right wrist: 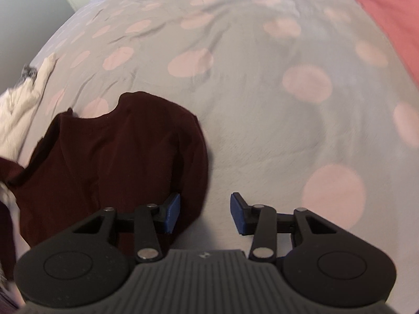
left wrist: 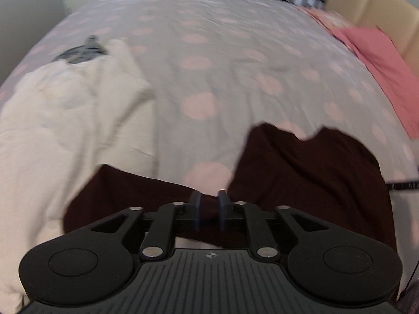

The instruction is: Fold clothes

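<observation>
A dark maroon garment lies crumpled on the bed, with a sleeve-like strip running left under my left gripper. That gripper's blue pads stand a narrow gap apart over the strip and do not press on it. In the right wrist view the same maroon garment lies at the left. My right gripper stands open over the garment's right edge. Its left pad is over the cloth and its right pad over bare cover.
The bed cover is grey with pink dots. A white garment lies at the left with a dark grey item behind it. A pink pillow and beige headboard are at the right.
</observation>
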